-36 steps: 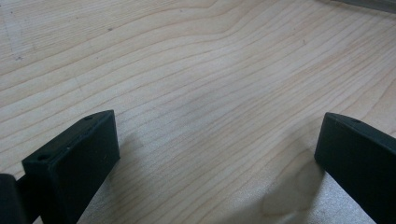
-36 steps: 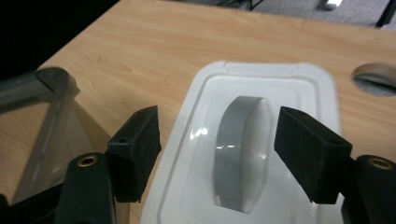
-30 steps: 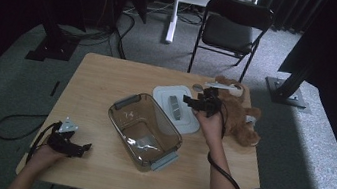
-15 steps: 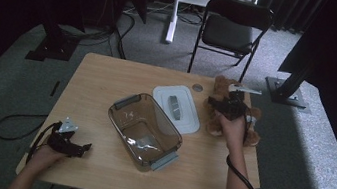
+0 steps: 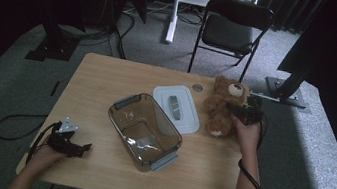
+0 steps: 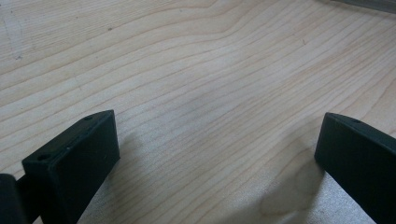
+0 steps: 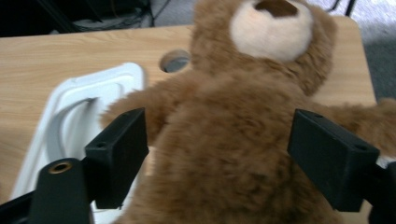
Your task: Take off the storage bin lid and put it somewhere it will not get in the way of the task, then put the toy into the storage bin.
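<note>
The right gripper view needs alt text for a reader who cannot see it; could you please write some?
A brown teddy bear lies on its back on a wooden table, its belly between the open black tongs of the right gripper, which do not press on it. A white lid lies beside the bear's arm.

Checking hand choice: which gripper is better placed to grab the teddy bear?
Right. The right gripper has its open jaws around the teddy bear; the left gripper rests across the table.
</note>
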`<state>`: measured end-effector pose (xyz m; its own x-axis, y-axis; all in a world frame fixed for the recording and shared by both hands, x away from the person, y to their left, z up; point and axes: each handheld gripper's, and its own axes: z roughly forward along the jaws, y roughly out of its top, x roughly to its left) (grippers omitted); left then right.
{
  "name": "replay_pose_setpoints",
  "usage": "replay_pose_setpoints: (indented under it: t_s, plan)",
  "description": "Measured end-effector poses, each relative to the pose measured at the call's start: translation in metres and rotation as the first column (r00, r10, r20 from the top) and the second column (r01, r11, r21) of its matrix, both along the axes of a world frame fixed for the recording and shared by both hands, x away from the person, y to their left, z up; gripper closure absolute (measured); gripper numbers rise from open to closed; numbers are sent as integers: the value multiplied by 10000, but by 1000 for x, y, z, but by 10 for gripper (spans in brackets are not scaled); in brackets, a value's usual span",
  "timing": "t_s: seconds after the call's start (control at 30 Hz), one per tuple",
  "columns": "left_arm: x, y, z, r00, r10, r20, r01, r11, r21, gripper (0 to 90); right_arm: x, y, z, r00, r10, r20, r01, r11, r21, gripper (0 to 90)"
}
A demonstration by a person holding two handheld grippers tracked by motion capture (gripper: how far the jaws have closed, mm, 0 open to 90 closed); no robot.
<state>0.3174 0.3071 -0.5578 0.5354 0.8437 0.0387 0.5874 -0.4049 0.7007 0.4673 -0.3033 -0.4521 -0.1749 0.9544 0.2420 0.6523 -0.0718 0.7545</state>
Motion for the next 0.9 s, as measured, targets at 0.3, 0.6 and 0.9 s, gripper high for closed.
replay_pose_setpoints:
  t_s: [0.3, 0.6, 0.9]
  plan:
    - [0, 0, 0, 10000, -3, 0, 3, 10000, -2, 3, 15, -3, -27, 9940, -311, -1049, 313, 9995, 1, 122]
    - [0, 0, 0, 10000, -3, 3, 3, 10000, 8, 3, 22, 0, -40, 9847, -306, -1714, 309, 9995, -8, 111]
    - [0, 0, 0, 10000, -7, 0, 7, 10000, 8, 3, 25, 2, -40, 9796, -74, -2010, 44, 9999, -157, 109]
